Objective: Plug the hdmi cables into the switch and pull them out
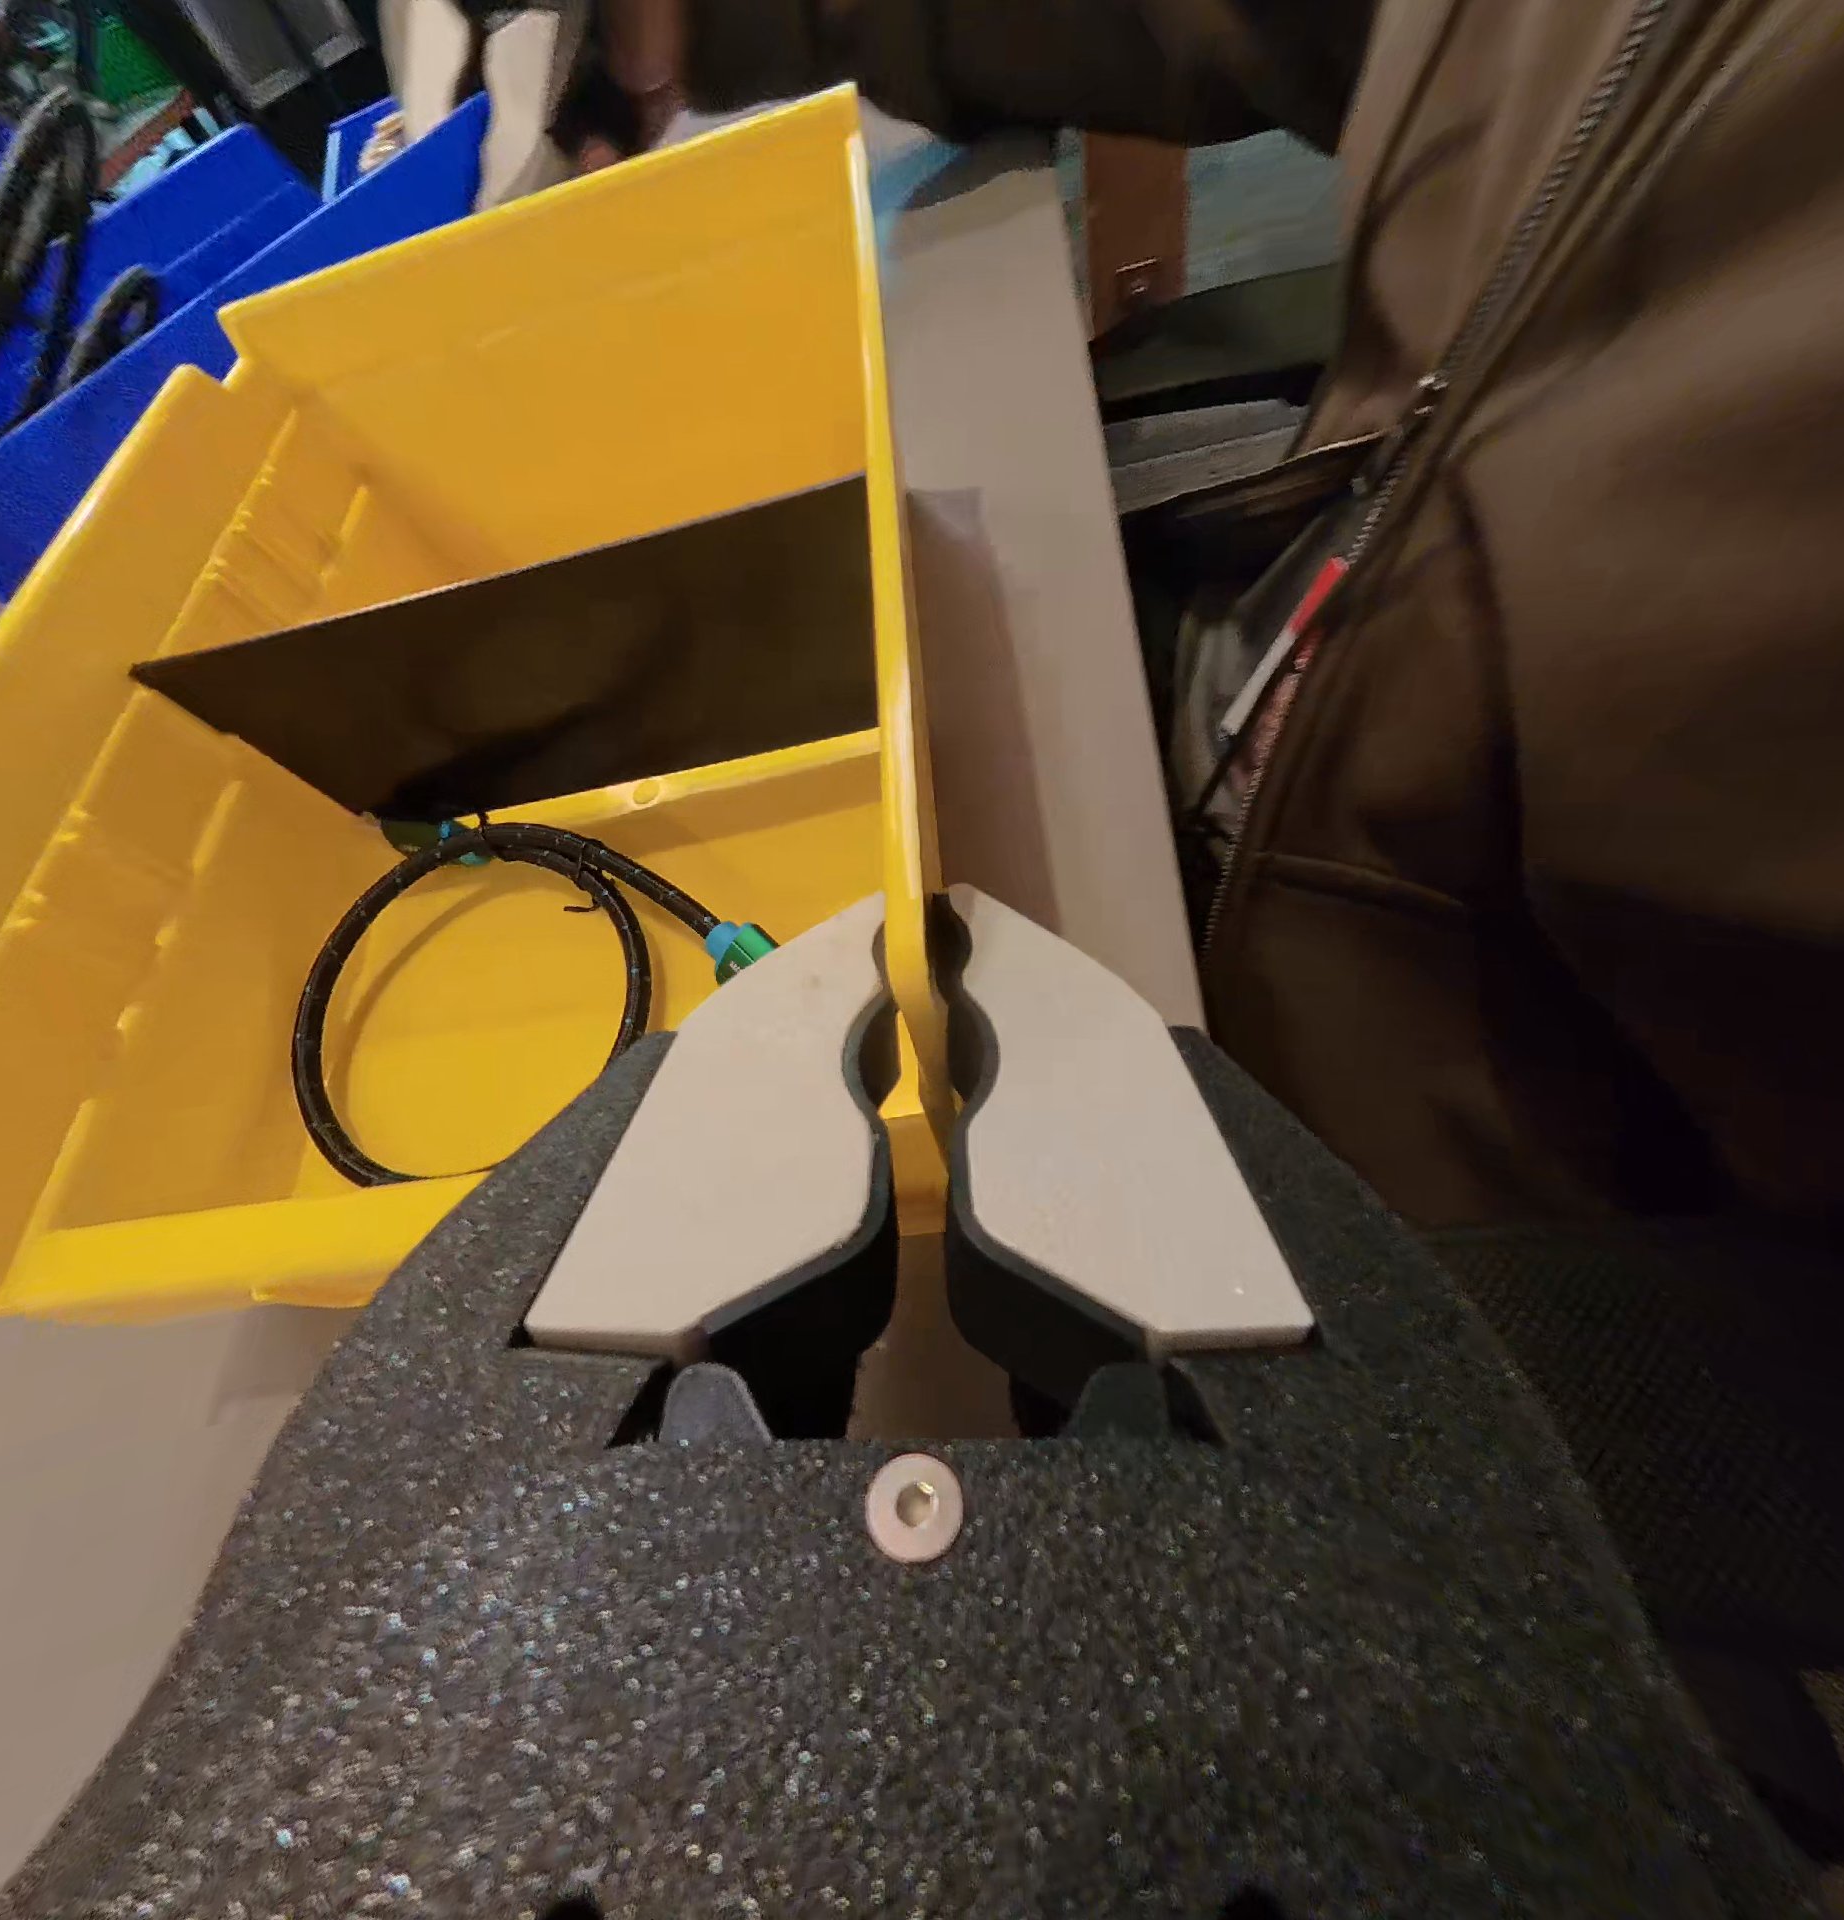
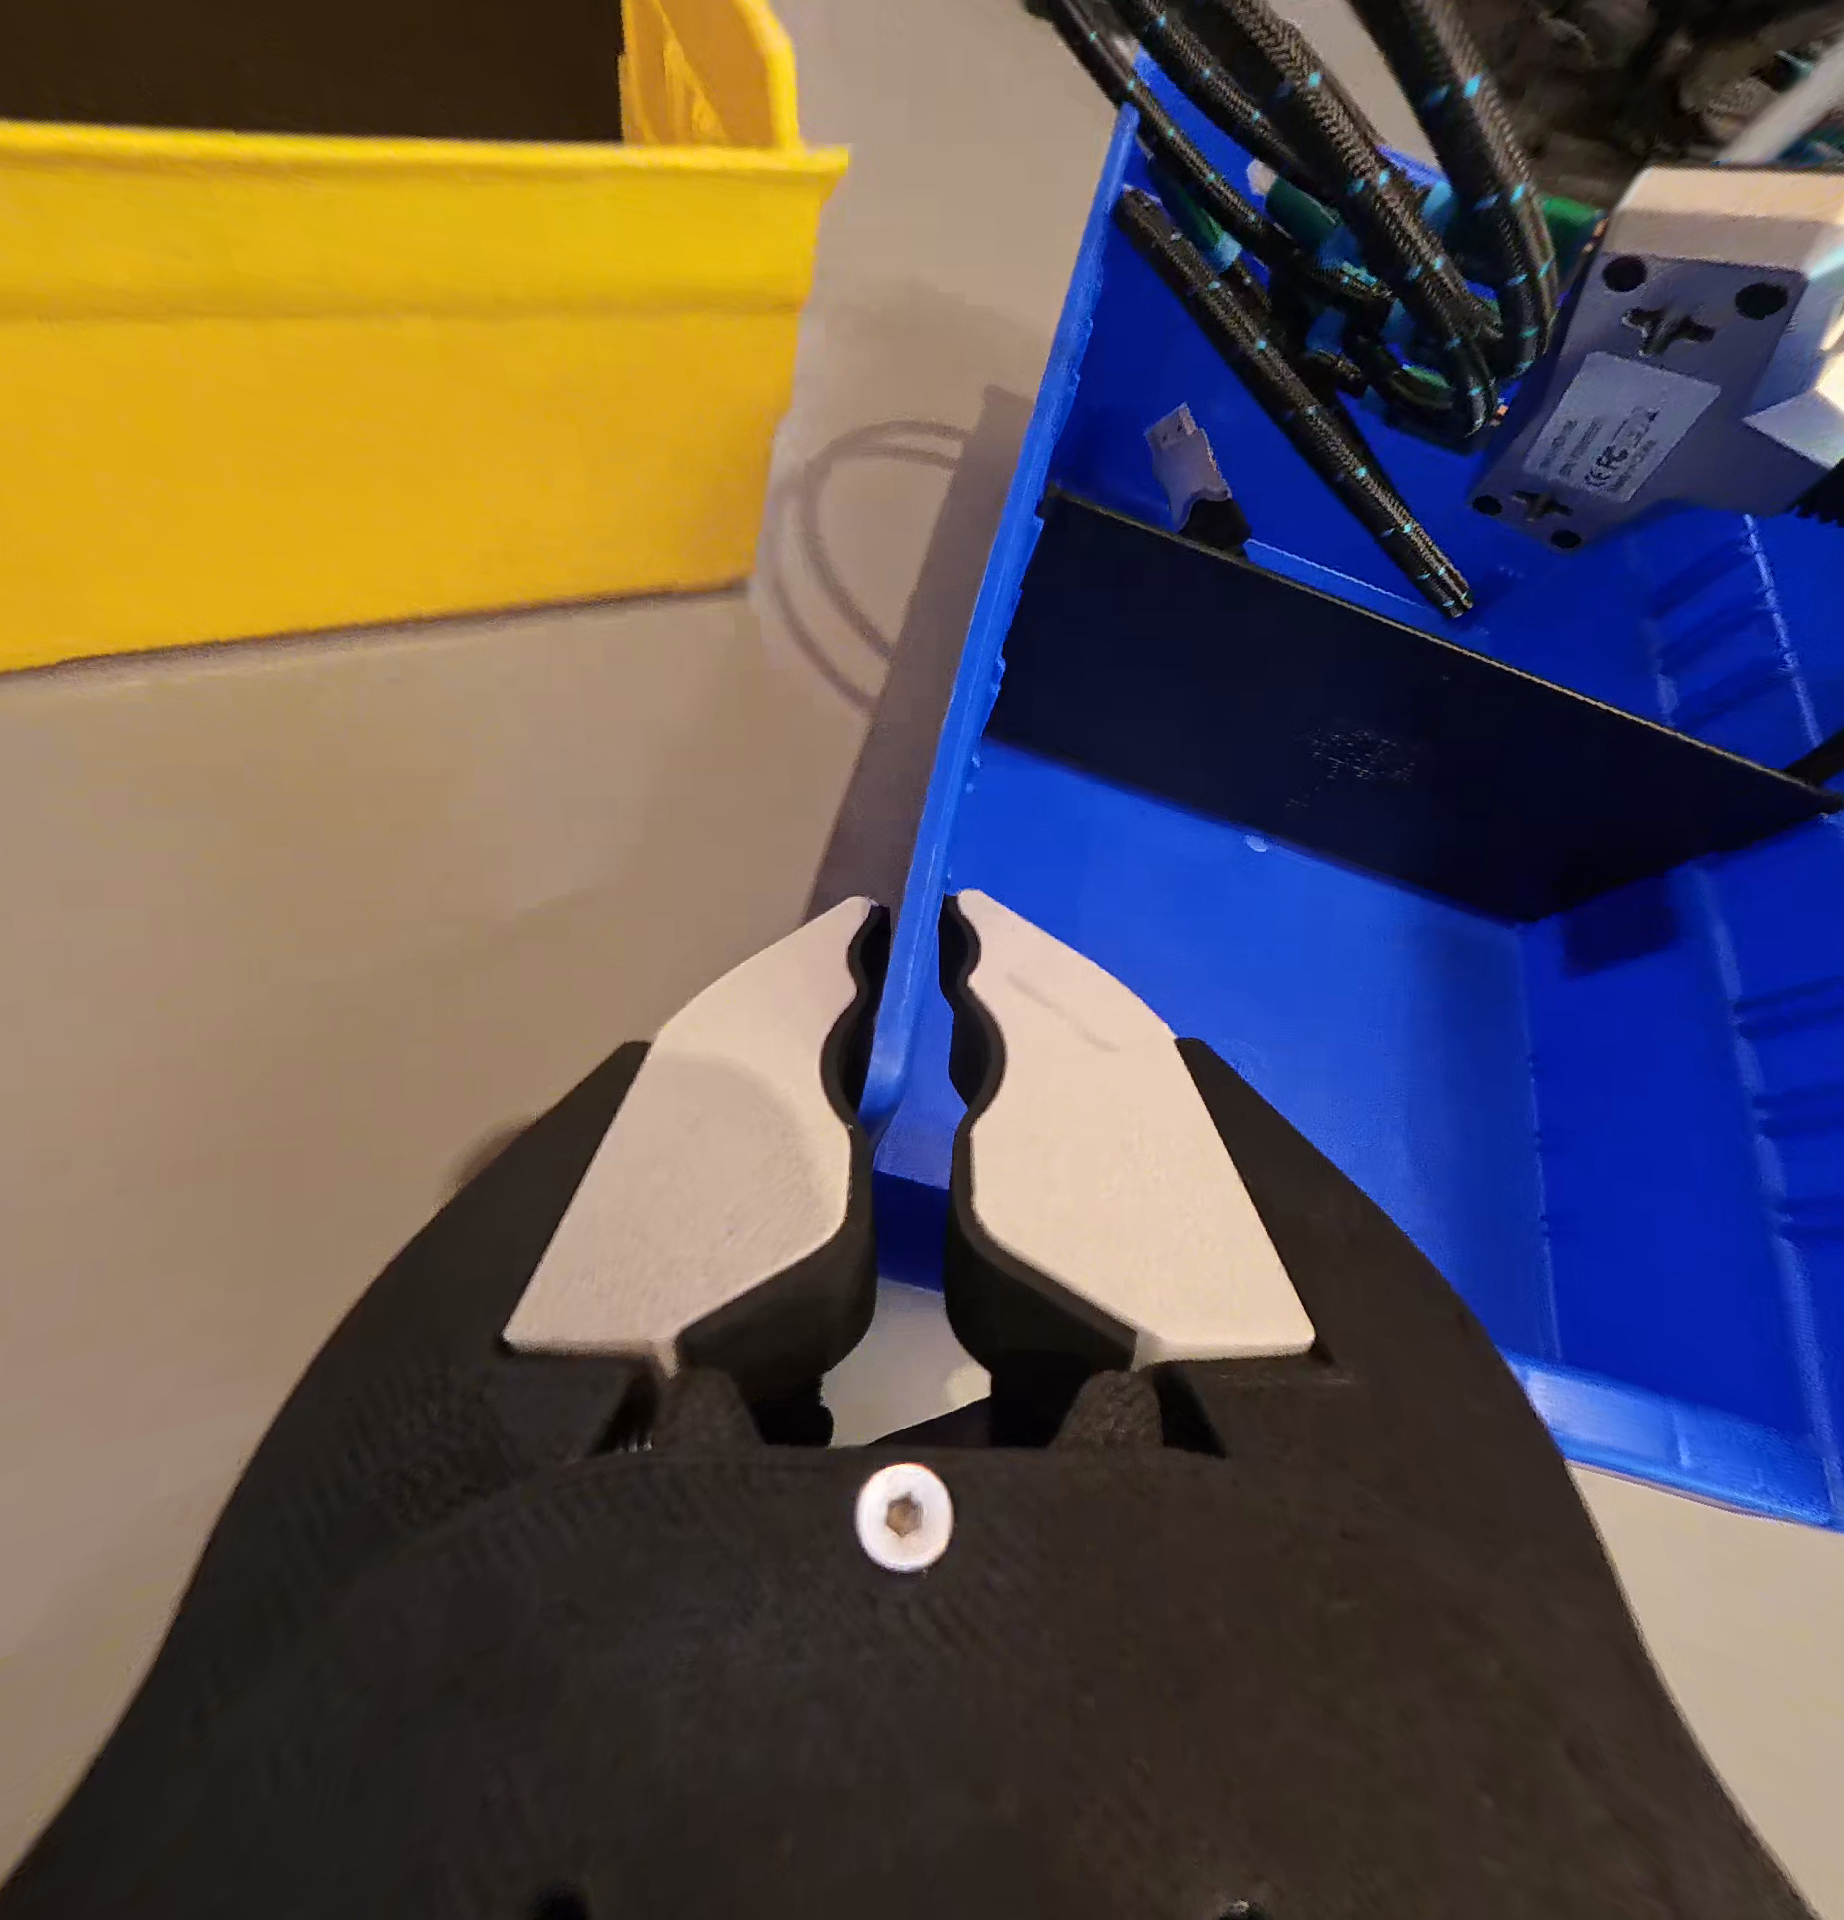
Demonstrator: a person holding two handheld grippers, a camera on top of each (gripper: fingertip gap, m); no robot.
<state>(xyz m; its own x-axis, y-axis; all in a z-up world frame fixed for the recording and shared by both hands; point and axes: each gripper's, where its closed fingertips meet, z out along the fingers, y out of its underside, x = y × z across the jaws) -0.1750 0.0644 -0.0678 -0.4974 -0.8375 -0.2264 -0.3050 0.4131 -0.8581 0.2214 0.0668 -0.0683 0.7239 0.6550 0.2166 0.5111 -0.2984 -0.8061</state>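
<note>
Grey tabletop (image 2: 274,935) | left gripper (image 1: 913,914) clamps yellow bin (image 1: 533,416) wall, cable (image 1: 461,997) inside | right gripper (image 2: 913,914) clamps blue bin (image 2: 1313,1039) wall beside yellow bin; brown jacket (image 1: 1624,727) in left view only

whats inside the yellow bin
The yellow bin holds a black divider and, in front of it, one coiled black cable with green plugs. The section behind the divider is mostly hidden.

My matt grey fingers (image 1: 752,1091) pinch a glossy yellow plastic bin (image 1: 544,416); the other pair (image 2: 1084,1122) grips smooth blue plastic bin (image 2: 1365,1091), beside braided cloth-sheathed cables (image 2: 1313,260).
</note>
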